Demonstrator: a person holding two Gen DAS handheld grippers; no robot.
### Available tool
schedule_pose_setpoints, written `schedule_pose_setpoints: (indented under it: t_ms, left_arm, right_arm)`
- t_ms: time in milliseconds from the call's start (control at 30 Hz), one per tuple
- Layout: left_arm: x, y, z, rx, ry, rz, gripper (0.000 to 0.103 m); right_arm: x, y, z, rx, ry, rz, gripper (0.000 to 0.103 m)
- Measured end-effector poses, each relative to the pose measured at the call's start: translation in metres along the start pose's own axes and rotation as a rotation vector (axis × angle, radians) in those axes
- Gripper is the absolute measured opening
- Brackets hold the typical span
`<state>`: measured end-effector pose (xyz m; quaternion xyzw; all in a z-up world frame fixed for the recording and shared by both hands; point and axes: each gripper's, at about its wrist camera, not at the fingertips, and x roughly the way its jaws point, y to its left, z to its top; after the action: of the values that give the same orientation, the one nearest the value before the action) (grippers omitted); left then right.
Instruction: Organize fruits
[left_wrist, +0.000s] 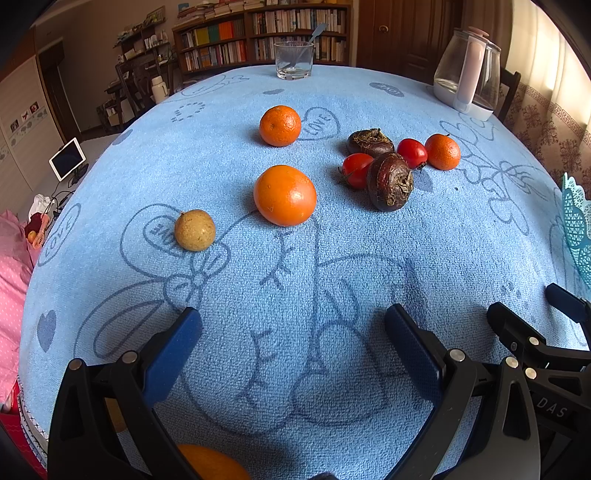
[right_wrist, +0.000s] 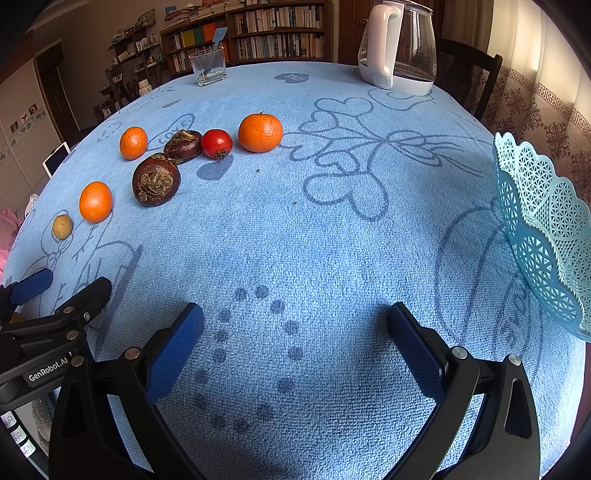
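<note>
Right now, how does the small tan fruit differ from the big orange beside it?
The tan fruit is smaller and dull, speckled yellow-brown; the orange is larger, glossy and bright orange. The tan fruit lies nearer the cloth's left edge. Both are round, lie loose on the blue cloth, ungripped.

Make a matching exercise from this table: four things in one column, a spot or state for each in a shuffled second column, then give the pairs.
Things
1. basket
2. drinking glass
3. kettle
4. tan round fruit

Places or states
A. holds a spoon, at the far edge of the table
B. far right corner, white handle, nearly empty
C. pale blue lattice, at the right edge, no fruit seen in it
D. leftmost of the loose fruits, beside a large orange

Pairs: 1-C, 2-A, 3-B, 4-D
</note>
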<state>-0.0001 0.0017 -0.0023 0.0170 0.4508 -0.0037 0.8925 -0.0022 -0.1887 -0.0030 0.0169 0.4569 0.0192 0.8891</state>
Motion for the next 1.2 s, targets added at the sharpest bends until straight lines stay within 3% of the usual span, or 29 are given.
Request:
schedule_pose_setpoints:
  t_ms: [567, 767, 1033, 1200]
  left_arm:
    - [-0.002, 0.007, -0.002, -0.007, -0.004, -0.010, 0.098]
    - [-0.017, 0.017, 0.002, -0.026, -0.035, -0.151, 0.098]
    - [-0.080, 0.051, 0.015, -0.053, -0.207, -0.135, 0.098]
    - [-0.105, 0.083, 0.016, -0.104, -0.256, -0.113, 0.098]
  right_arm:
    - [-0.002, 0.001, 0.003, -0.008, 0.006, 0.014, 0.101]
    - [-0.002, -0.008, 0.000, -0.051, 0.013, 0.099, 0.101]
    - [-0.009, -0.010, 0.001, -0.050, 0.008, 0.133, 0.101]
    - [-0.026, -0.023, 0.001, 0.071, -0.026, 0.273, 0.101]
